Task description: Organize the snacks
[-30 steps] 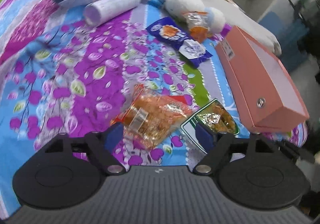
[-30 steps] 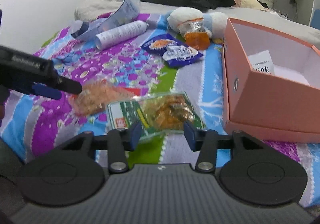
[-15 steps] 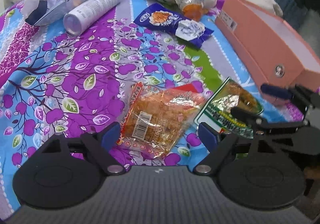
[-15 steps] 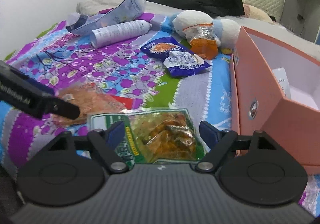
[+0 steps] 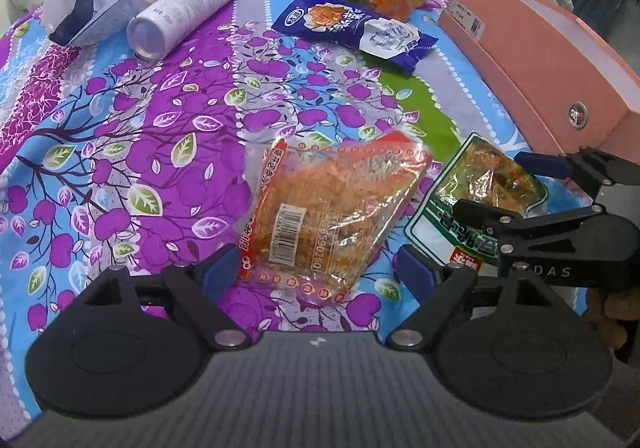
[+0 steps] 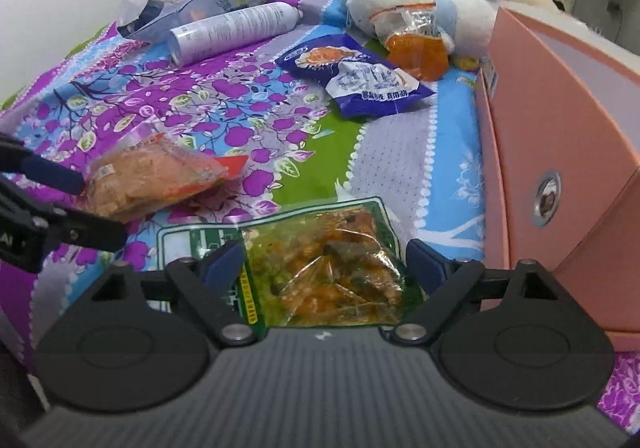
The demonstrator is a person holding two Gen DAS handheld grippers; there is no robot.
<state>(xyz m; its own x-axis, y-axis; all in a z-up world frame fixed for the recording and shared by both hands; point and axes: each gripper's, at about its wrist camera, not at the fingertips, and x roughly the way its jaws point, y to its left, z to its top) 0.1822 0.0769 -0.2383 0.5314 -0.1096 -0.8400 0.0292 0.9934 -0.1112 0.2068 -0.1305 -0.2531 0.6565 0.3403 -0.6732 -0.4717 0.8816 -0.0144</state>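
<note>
**Both sets of fingers straddling a packet each, neither closed**

My left gripper (image 5: 316,274) sits over the orange snack packet (image 5: 332,216), which lies on the bedspread (image 5: 160,120) directly between and ahead of its fingers, long axis running away from me. Fingers spread wide, pads clear of the wrapper.

My right gripper (image 6: 324,266) straddles the green snack packet (image 6: 320,264); its long axis runs across the fingers. These jaws are opening, packet between them, not pinched.

The pink box (image 6: 560,136) stands just right of the right fingers, so I judge that hand nearer for loading.
</note>
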